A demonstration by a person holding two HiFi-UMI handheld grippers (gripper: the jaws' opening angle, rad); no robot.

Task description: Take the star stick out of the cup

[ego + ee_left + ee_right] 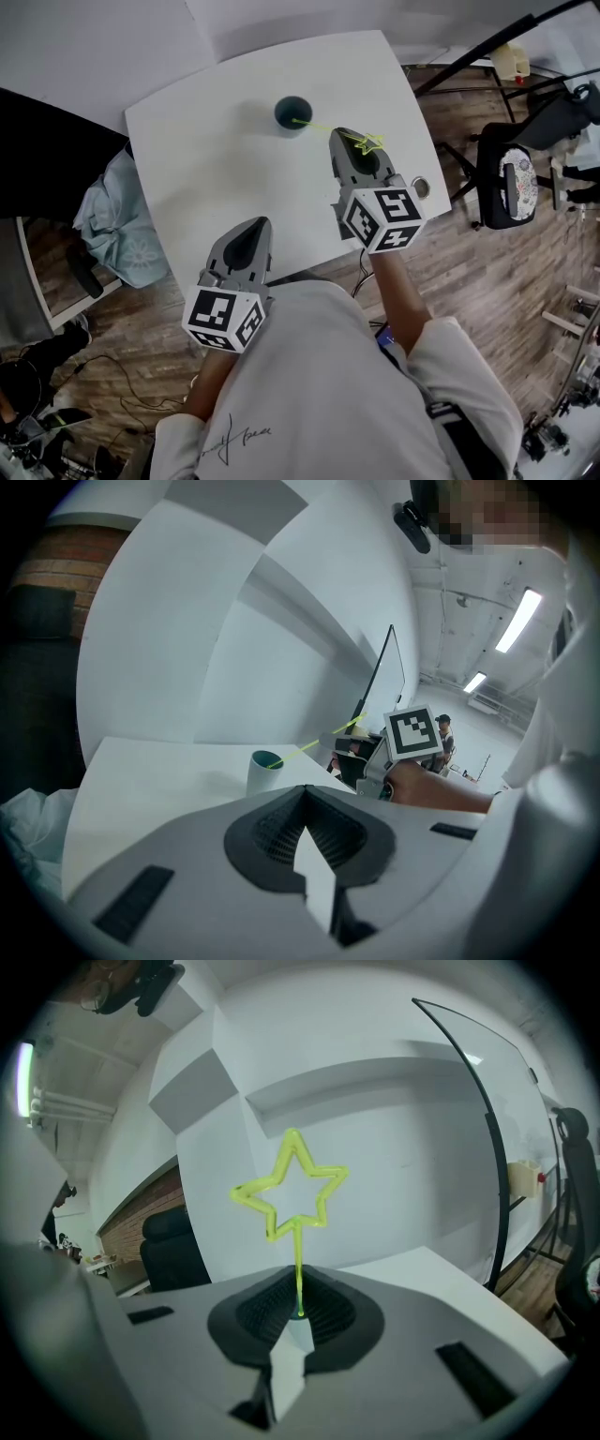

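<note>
A dark teal cup (292, 114) stands upright at the far middle of the white table (206, 159). The yellow-green star stick (367, 143) slants from the cup's mouth up to my right gripper (339, 134), which is shut on the thin stem just below the star. In the right gripper view the star (291, 1190) stands beyond the shut right gripper (298, 1321). My left gripper (261, 223) hovers over the table's near edge, shut and with nothing in it. In the left gripper view the left gripper (305, 832) faces the cup (262, 772), with the stick (309, 747) leaning right.
A black office chair (511, 183) stands right of the table on the wooden floor. A pale blue cloth (117, 225) hangs at the table's left edge. A round grommet (420, 187) sits near the table's right edge. Another dark chair (173, 1241) shows left in the right gripper view.
</note>
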